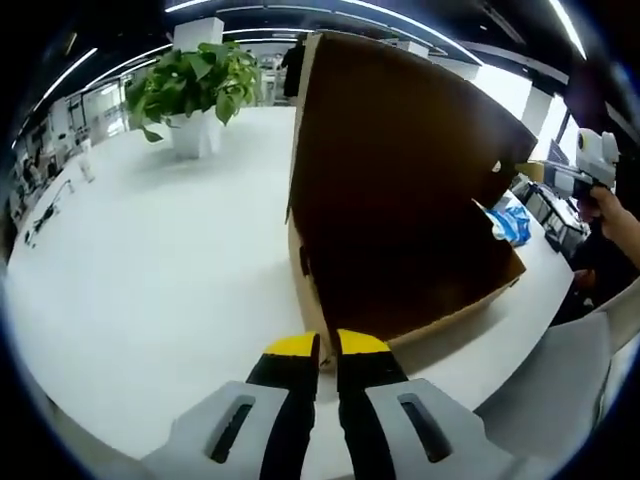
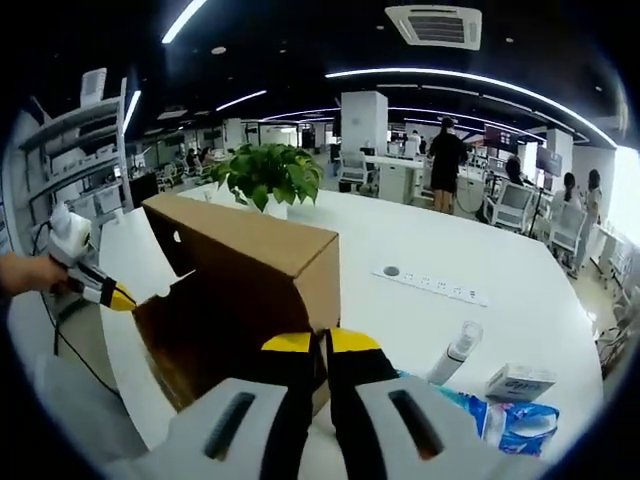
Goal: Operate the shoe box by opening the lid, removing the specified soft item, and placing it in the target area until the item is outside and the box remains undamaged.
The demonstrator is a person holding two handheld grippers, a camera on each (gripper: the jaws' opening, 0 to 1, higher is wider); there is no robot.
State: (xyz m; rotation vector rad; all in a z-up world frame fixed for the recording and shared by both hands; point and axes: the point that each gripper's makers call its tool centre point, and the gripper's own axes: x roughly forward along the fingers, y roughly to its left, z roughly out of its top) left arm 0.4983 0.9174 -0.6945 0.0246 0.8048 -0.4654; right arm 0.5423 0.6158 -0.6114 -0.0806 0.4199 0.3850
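The brown cardboard shoe box (image 1: 400, 200) stands tipped on the white table (image 1: 150, 290), its broad dark face toward the left gripper view. My left gripper (image 1: 327, 346) is shut, with the box's lower corner edge pinched between its yellow tips. In the right gripper view the shoe box (image 2: 250, 245) shows a dark opening on its left side, and my right gripper (image 2: 323, 342) is shut at its near corner. The right gripper (image 1: 575, 170), held by a hand, meets the box's far edge. The left gripper (image 2: 100, 285) touches the flap's edge.
A potted plant (image 1: 190, 85) (image 2: 265, 172) stands on the table behind the box. A crinkled blue-and-white packet (image 2: 510, 425) (image 1: 510, 222), a white bottle (image 2: 455, 355) and a small white carton (image 2: 520, 382) lie right of the box. A power strip (image 2: 430, 283) sits further back. People stand at distant desks.
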